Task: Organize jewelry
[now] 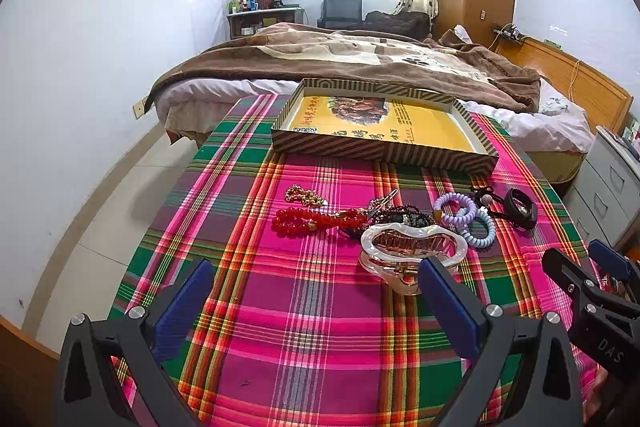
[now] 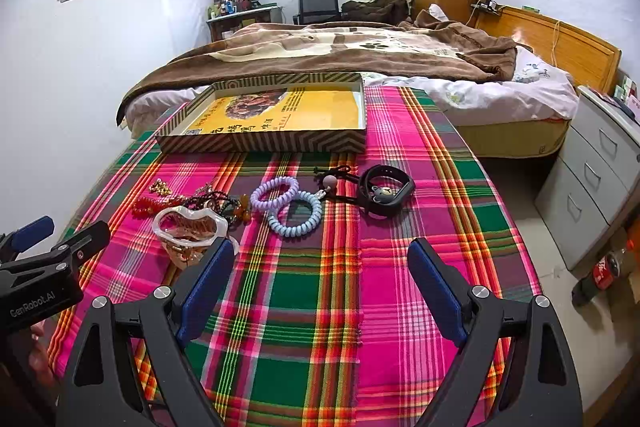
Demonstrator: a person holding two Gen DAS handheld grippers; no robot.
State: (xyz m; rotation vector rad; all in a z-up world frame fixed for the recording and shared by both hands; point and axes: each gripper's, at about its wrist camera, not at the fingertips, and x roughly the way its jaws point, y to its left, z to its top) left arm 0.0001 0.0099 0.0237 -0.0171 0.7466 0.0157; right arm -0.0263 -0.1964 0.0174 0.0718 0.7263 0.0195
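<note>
Jewelry lies in a row across the plaid tablecloth [image 1: 304, 307]: a gold chain [image 1: 304, 195], a red bead bracelet [image 1: 316, 219], dark beads [image 1: 400, 217], a pearly hair claw [image 1: 412, 247], purple and blue coil hair ties [image 1: 466, 217] and a black band [image 1: 520, 213]. Behind them stands an open shallow box [image 1: 380, 151] with a yellow bottom. My left gripper [image 1: 316, 303] is open and empty, just short of the hair claw. My right gripper [image 2: 320, 283] is open and empty, short of the coil ties [image 2: 288, 205] and black band [image 2: 386, 193].
A bed with a brown blanket [image 1: 360, 63] stands right behind the table. Grey drawers [image 2: 592, 183] stand to the right, with a cola bottle [image 2: 604, 273] on the floor beside them. The left gripper also shows at the left edge of the right wrist view [image 2: 40, 267].
</note>
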